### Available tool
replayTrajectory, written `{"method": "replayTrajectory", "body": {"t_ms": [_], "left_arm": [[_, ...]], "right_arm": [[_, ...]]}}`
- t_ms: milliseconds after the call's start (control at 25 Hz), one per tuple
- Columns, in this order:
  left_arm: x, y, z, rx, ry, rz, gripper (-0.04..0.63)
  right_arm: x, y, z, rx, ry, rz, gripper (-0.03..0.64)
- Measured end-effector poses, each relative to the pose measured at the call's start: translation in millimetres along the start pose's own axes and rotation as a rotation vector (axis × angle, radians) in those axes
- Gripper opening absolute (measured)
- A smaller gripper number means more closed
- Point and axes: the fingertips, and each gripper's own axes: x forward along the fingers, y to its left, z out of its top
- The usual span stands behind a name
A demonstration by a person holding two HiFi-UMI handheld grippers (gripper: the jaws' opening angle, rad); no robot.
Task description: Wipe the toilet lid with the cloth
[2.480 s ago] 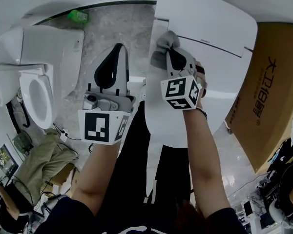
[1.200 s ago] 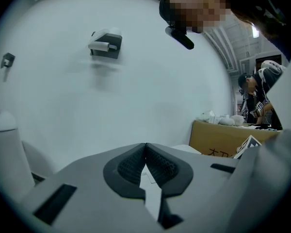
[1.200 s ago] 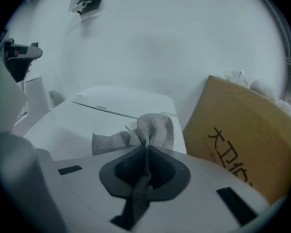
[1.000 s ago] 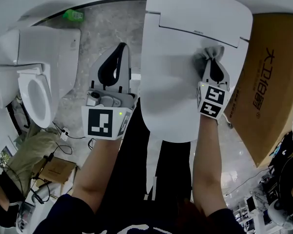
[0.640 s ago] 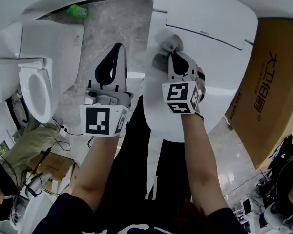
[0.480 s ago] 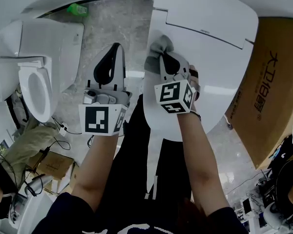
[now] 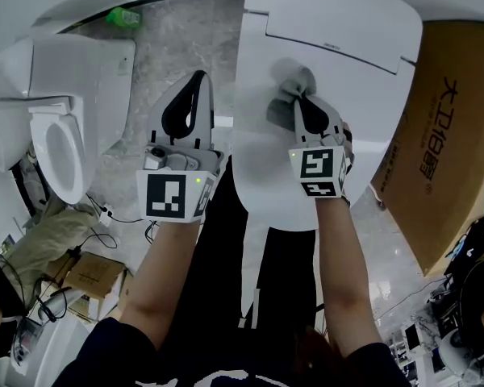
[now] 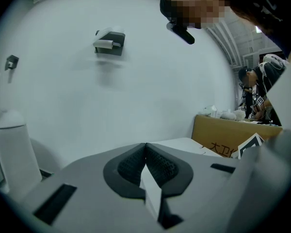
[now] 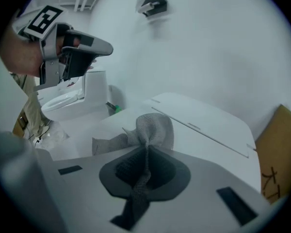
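The right tongs (image 9: 146,153) were pinching a grey cloth (image 9: 153,129), whose bunched end lay on the white toilet lid (image 7: 339,59), near the lid's middle and just short of the seam across its far end. The left tongs (image 8: 145,154) were pressed together with nothing between them, held apart from the lid over the grey floor (image 7: 173,51). A second toilet (image 7: 52,139) stood to the left of the lid and a cardboard box (image 7: 450,143) to its right.
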Motion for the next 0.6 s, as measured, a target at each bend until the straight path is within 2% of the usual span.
{"method": "replayTrajectory", "body": {"t_ms": [600], "left_arm": [[2, -27, -6, 0.000, 0.011, -0.049, 0.020]], "right_arm": [[-95, -152, -119, 0.330, 0.051, -0.395, 0.034]]}}
